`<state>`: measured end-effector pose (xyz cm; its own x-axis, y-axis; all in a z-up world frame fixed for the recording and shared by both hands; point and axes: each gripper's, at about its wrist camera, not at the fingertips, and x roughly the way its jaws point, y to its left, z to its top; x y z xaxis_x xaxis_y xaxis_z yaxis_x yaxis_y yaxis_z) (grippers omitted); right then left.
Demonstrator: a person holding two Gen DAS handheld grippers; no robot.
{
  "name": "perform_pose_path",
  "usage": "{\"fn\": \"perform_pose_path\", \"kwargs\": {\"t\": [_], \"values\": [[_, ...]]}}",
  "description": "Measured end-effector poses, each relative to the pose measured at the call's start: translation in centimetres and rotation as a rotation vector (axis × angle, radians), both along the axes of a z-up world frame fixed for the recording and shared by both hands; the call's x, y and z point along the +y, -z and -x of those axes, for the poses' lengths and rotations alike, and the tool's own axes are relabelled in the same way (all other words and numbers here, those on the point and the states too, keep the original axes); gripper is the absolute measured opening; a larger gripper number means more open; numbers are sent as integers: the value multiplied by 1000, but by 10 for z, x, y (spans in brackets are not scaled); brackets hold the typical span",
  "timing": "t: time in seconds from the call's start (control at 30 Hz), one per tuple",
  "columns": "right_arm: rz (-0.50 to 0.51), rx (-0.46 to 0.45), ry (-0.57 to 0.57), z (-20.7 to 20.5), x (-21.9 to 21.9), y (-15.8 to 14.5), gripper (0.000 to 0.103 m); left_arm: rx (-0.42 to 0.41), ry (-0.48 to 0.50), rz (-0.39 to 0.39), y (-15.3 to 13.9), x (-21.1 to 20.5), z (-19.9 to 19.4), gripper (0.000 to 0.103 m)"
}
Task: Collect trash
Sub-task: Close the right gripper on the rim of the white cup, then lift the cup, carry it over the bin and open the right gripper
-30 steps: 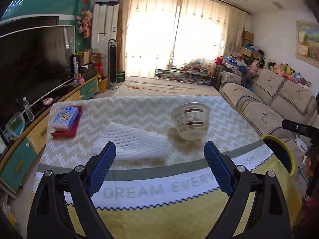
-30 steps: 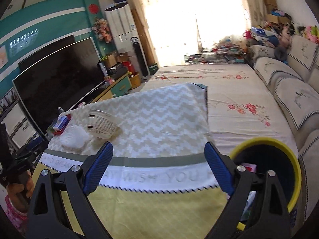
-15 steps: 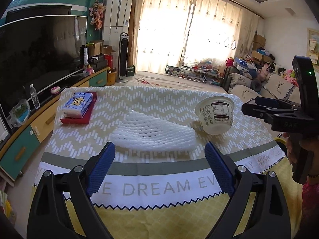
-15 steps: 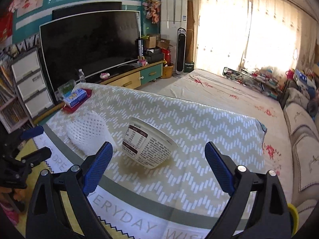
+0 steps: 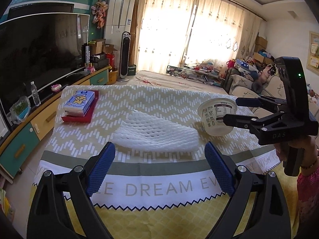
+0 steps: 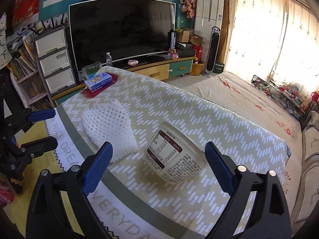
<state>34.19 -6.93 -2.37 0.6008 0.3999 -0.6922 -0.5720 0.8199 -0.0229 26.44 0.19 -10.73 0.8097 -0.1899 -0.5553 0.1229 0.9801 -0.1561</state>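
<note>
Two claws hang wide apart over the cloth-covered desk [image 5: 179,99], gripping nothing. A white foam net sleeve [image 5: 155,134] lies flat mid-desk, just beyond the left claw [image 5: 159,165]. Right of it a tipped yogurt cup [image 6: 173,157] rests on its side, just beyond the right claw [image 6: 158,166]. Far left sits a tissue pack [image 5: 79,103] on a red tray [image 5: 90,112].

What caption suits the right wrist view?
Open right hand-held gripper lined up on a tipped plastic cup beside white foam netting on the tablecloth.
</note>
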Motion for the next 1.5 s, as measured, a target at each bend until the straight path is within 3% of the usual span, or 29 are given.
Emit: {"fn": "perform_pose_path", "kwargs": {"t": [0.23,0.37,0.53,0.7,0.8,0.87,1.2,1.5], "values": [[-16,87,-87,12,0,-1,87,-4,-17,3,-1,3,1,90],[-43,113,-93,11,1,1,72,2,-29,7,0,6,0,90],[-45,147,-129,12,13,8,67,1,-38,10,-1,8,0,90],[-75,167,-91,5,19,16,43,8,-45,13,0,9,0,90],[-81,173,-34,-2,17,22,13,9,-44,13,0,9,0,90],[-79,177,8,-6,13,26,6,10,-42,13,0,9,0,90],[-153,168,79,1,-4,5,5,12,-26,1,2,5,-1,90],[-248,74,203,58,-61,-38,5,12,-12,-4,2,2,-1,90]]}}
